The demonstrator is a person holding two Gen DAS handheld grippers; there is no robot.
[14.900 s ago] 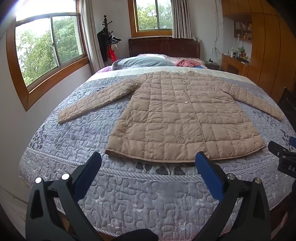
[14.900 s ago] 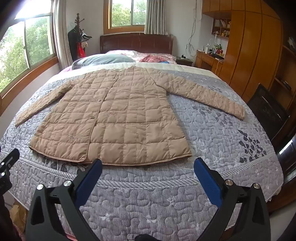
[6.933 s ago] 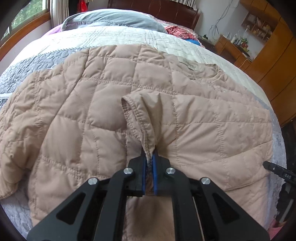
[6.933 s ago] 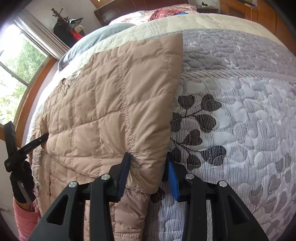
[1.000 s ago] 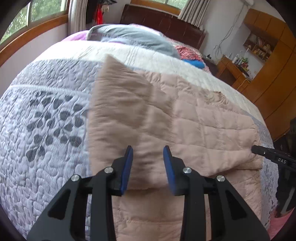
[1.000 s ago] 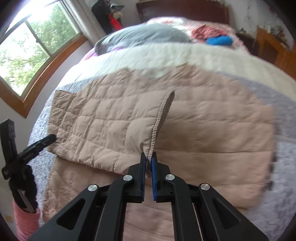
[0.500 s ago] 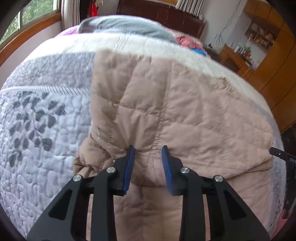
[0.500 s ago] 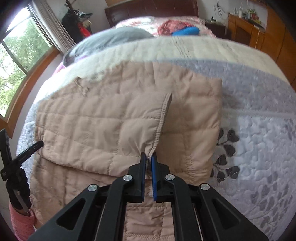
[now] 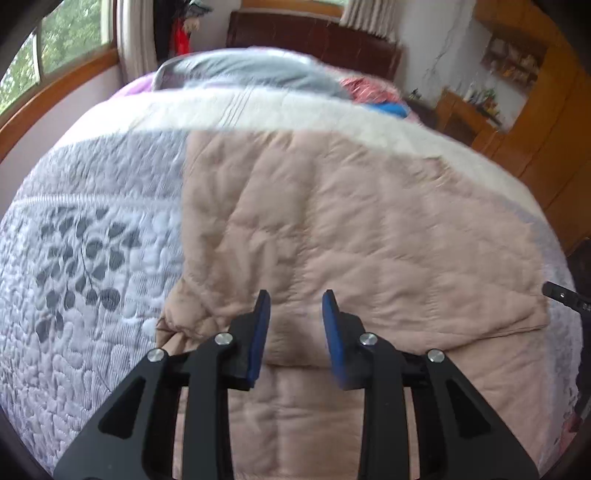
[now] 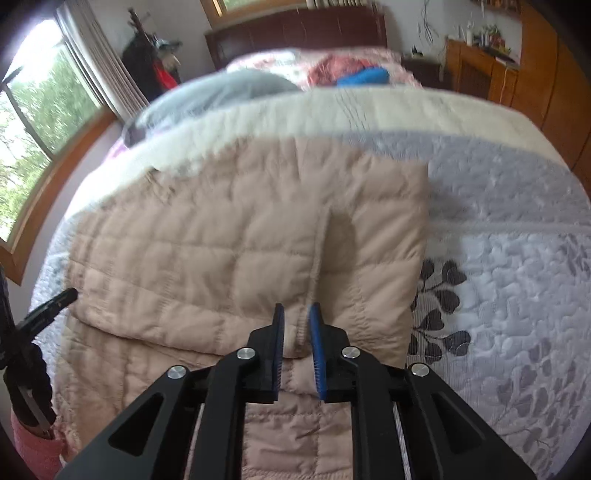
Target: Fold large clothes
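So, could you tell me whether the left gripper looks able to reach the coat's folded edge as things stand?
Probably yes: the left gripper hangs open right over the folded edge of the coat, with nothing in between.

My left gripper [image 9: 295, 314] points steeply down, jaws apart and gripping nothing. My right gripper [image 10: 296, 325] tilts down too, jaws opening.

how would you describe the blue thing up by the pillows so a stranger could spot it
Start at the dark wooden headboard at the far end of the bed. Just below it, right of the grey pillow, lies a bright blue bundle against a red patterned cloth. It is the only vivid blue there.
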